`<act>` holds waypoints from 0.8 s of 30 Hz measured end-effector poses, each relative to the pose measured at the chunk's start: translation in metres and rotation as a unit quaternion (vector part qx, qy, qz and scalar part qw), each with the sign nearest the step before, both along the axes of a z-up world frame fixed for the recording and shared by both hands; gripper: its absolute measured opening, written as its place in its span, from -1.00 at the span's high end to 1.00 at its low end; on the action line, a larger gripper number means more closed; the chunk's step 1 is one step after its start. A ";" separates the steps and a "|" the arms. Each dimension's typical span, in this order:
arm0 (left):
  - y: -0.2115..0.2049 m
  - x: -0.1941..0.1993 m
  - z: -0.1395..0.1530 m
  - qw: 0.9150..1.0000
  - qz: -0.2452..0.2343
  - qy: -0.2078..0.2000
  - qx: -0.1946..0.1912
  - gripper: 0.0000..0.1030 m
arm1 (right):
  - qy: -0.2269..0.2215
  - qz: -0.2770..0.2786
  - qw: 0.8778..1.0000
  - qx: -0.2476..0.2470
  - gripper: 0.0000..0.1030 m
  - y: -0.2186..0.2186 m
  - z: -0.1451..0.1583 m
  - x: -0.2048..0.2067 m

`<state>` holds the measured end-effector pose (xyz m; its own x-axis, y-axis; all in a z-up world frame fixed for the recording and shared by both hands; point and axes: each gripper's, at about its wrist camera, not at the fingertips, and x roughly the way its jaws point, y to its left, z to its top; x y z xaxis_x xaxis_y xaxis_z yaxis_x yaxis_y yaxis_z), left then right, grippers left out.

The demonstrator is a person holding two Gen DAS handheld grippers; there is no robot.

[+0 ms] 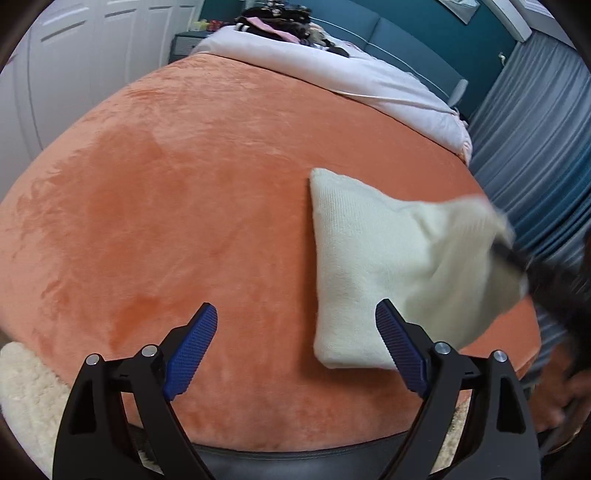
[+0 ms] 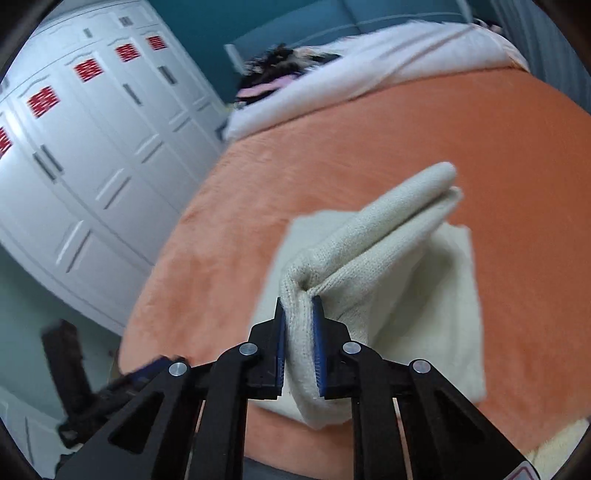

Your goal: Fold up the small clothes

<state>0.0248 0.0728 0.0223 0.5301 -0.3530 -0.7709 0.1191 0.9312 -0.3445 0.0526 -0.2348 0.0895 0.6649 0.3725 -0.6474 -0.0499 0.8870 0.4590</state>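
Note:
A cream knitted garment (image 1: 373, 266) lies folded on the orange blanket (image 1: 184, 184), right of centre. My left gripper (image 1: 295, 328) is open and empty, its right finger (image 1: 399, 350) over the garment's near corner. My right gripper (image 2: 299, 332) is shut on a bunched fold of the garment (image 2: 388, 236) and lifts that edge off the blanket (image 2: 480, 147); the rest lies flat below. In the left wrist view the right gripper (image 1: 517, 258) shows blurred at the garment's right edge.
A white duvet (image 1: 332, 74) and a pile of dark and pink clothes (image 1: 280, 22) lie at the bed's far end. White wardrobe doors (image 2: 74, 147) stand left. Grey curtains (image 1: 535, 147) hang right. A fluffy cream rug (image 1: 26, 387) lies at the near left.

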 end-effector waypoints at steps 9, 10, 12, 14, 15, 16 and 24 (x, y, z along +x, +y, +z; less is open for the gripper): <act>0.054 -0.020 0.011 0.998 0.061 0.004 -0.008 -0.67 | -0.053 0.106 0.992 0.047 0.76 0.087 0.057 0.038; 0.053 -0.019 0.011 0.998 0.059 0.005 -0.008 -0.67 | -0.049 0.091 0.993 0.051 0.77 0.076 0.054 0.039; 0.046 -0.016 0.012 0.999 0.048 0.007 -0.007 -0.67 | -0.030 0.038 0.997 0.053 0.77 0.040 0.038 0.032; 0.034 -0.010 0.010 1.000 0.030 0.006 -0.005 -0.67 | 0.007 -0.033 0.999 0.041 0.78 -0.019 0.004 0.002; 0.027 -0.007 0.008 1.000 0.020 0.005 -0.007 -0.67 | 0.032 -0.066 0.997 0.034 0.78 -0.045 -0.016 -0.010; 0.018 -0.004 0.007 1.000 0.009 0.004 -0.011 -0.68 | 0.066 -0.100 0.992 0.031 0.78 -0.070 -0.041 -0.021; -0.073 0.029 -0.012 0.997 -0.065 0.033 -0.007 -0.70 | 0.120 -0.185 0.973 0.074 0.53 -0.133 -0.095 -0.067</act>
